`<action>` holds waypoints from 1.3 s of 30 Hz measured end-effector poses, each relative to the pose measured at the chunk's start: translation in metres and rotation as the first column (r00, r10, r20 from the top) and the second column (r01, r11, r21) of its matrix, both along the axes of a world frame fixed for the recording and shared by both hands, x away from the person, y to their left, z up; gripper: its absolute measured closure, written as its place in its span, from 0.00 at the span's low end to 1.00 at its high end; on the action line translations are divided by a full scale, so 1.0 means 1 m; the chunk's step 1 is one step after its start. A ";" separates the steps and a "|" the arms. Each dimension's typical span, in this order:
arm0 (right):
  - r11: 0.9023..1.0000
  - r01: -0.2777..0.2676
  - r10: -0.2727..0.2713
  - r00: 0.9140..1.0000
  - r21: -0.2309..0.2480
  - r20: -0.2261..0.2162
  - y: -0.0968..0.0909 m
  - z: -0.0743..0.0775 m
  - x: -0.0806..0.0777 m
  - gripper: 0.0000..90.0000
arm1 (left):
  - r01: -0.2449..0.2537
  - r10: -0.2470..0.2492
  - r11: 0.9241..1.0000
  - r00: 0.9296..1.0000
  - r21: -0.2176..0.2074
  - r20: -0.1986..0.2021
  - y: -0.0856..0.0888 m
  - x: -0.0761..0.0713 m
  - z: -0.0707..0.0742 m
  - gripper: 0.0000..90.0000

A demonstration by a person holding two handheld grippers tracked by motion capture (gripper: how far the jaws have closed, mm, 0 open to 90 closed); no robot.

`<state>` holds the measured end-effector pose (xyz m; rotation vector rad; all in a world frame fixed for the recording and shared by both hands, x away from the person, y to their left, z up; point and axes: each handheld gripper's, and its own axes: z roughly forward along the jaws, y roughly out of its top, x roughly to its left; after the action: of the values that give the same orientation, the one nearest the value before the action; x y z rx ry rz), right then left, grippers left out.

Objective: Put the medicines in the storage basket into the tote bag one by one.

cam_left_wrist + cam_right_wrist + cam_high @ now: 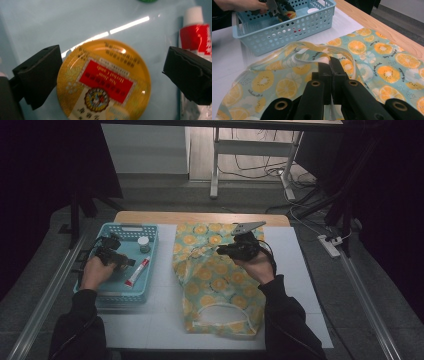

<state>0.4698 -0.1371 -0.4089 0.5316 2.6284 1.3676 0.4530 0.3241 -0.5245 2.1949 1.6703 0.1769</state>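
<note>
- Right gripper (329, 63): jaws fully closed, pinching the bag's white-edged handle strap (322, 53) and holding it lifted off the cloth. My read: it's keeping the bag mouth up and open so items can be dropped in.
- Fruit-print tote bag (215, 280) lies flat at mid worktop, one handle opening at the near end, the far part bunched under the right gripper. The pinched strap arches up, so the fabric below it tents.
- Left gripper (110, 72): jaws wide, straddling the round yellow tin (103, 82), one black pad on each side. Left pad looks to be at the tin's rim, right pad stands clear of it. Not clamped yet, looks like lining up for a grab across the tin's width.
- Tin sits on the floor of the blue basket (150, 265), at the left of the worktop, just left of the bag. Short carry to the bag, which is probably why the basket is parked there.
- Red-and-white tube (197, 37) lies just right of the tin, partly behind the right jaw; closing could nudge it.
- Farther in the basket: small white-capped jar (144, 243) near the far wall.
- Worktop (300, 270) has a white mat under everything; wood edge shows at the far side.
</note>
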 end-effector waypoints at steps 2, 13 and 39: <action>1.000 -0.002 0.002 1.000 0.001 0.000 0.000 0.000 0.000 1.00 | 0.003 -0.003 1.000 1.000 0.000 -0.014 0.000 0.000 0.001 0.04; 1.000 -0.003 0.003 1.000 0.004 0.003 0.000 0.000 0.000 1.00 | 0.005 -0.002 0.998 0.999 0.062 -0.047 -0.002 -0.003 0.001 0.21; 1.000 0.000 0.000 1.000 0.001 0.019 -0.001 0.000 0.001 1.00 | 0.033 -0.020 0.994 0.992 -0.101 0.122 -0.007 -0.029 0.042 0.22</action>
<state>0.4704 -0.1380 -0.4094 0.5168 2.6133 1.3667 0.4243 0.3166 -0.4822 2.0869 1.5496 0.2072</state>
